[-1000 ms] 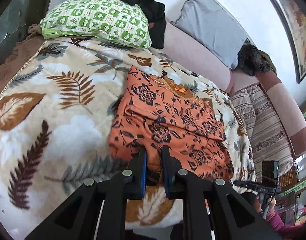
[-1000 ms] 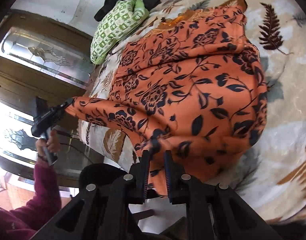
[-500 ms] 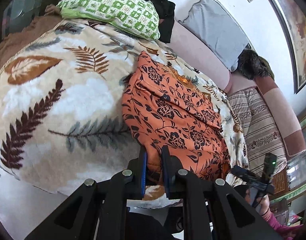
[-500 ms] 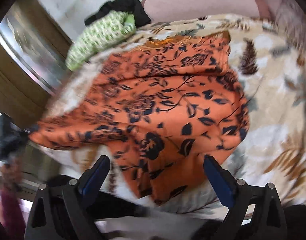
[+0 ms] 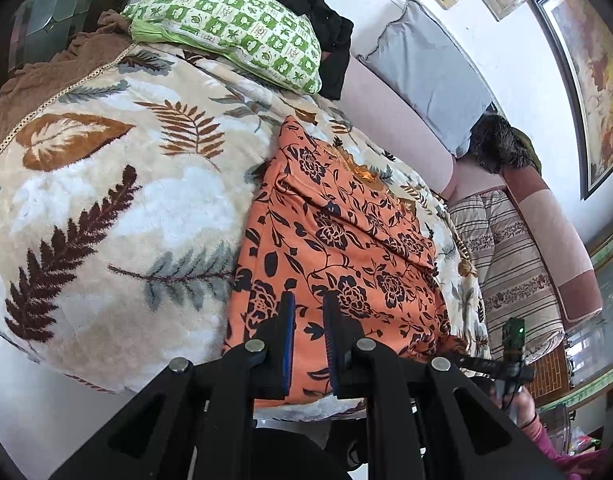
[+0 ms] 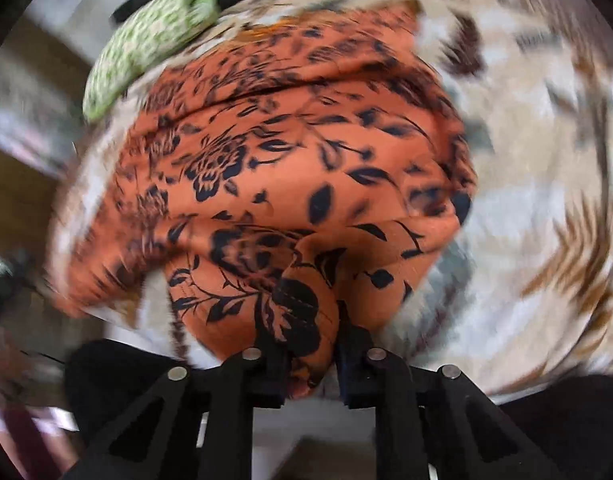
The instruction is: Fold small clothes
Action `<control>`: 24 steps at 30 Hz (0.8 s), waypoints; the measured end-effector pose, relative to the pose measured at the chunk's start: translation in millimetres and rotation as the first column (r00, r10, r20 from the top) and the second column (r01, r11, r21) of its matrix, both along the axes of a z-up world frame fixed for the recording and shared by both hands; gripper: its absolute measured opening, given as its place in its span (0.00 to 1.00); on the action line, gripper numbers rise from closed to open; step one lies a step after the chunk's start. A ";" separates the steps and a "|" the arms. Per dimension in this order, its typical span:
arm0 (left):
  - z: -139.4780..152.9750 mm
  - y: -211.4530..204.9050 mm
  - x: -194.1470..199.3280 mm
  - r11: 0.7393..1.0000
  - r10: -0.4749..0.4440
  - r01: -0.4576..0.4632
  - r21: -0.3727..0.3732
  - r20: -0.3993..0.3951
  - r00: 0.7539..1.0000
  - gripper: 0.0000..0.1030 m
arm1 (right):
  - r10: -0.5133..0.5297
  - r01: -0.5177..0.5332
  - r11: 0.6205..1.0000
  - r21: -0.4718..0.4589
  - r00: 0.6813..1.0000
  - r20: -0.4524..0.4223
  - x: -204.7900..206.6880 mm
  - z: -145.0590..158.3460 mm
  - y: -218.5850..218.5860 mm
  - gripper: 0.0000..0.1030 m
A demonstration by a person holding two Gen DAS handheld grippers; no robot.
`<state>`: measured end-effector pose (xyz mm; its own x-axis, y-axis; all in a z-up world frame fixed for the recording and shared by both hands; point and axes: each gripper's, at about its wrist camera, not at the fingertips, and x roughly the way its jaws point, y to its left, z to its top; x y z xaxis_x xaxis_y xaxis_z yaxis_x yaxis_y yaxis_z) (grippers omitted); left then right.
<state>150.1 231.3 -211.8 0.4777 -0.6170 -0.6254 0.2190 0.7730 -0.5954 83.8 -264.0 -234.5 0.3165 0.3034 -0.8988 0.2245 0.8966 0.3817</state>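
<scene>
An orange garment with black flowers (image 5: 338, 240) lies on a leaf-patterned blanket (image 5: 106, 208), its near hem hanging over the bed's front edge. My left gripper (image 5: 306, 316) is shut on that near hem, the cloth pinched between its blue-padded fingers. In the blurred right wrist view the same garment (image 6: 290, 168) fills the middle. My right gripper (image 6: 310, 344) is shut on a bunched fold of its near edge (image 6: 290, 304). The right gripper also shows in the left wrist view at lower right (image 5: 506, 364).
A green checked pillow (image 5: 234, 28) and a black cloth (image 5: 322, 20) lie at the far end of the bed. A grey cushion (image 5: 426, 76) leans on the pink sofa back (image 5: 390, 120). A striped cover (image 5: 506, 264) lies to the right.
My right gripper opened half a second ago and has now shut on a bunched fold of the garment's edge. My left gripper stayed shut on the hem and drew back over the bed edge.
</scene>
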 end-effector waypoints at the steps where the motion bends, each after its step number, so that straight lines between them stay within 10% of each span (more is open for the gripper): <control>1: -2.1 -1.3 1.2 1.000 -0.007 0.008 0.014 -0.009 1.000 0.13 | -0.038 0.039 0.997 0.062 0.999 -0.011 -4.4 -1.3 -15.8 0.18; 7: -30.5 5.7 0.5 0.993 0.032 -0.018 0.115 -0.119 0.992 0.20 | -0.150 0.153 0.953 0.261 0.988 -0.030 -16.6 -11.6 -53.5 0.18; 11: -56.1 23.3 -19.5 0.987 0.114 -0.089 0.132 -0.197 0.974 0.69 | -0.134 0.148 0.951 0.272 0.989 -0.067 -13.4 -26.3 -47.6 0.18; 18: -84.6 20.4 -43.3 0.990 0.140 -0.135 0.037 -0.220 0.966 0.69 | -0.116 0.147 0.938 0.315 0.987 -0.116 -8.9 -47.9 -48.8 0.18; 24: -89.9 -10.6 -28.9 0.990 0.116 -0.104 0.100 -0.133 0.984 0.69 | -0.132 0.167 0.916 0.365 0.984 -0.121 -13.4 -55.2 -55.8 0.18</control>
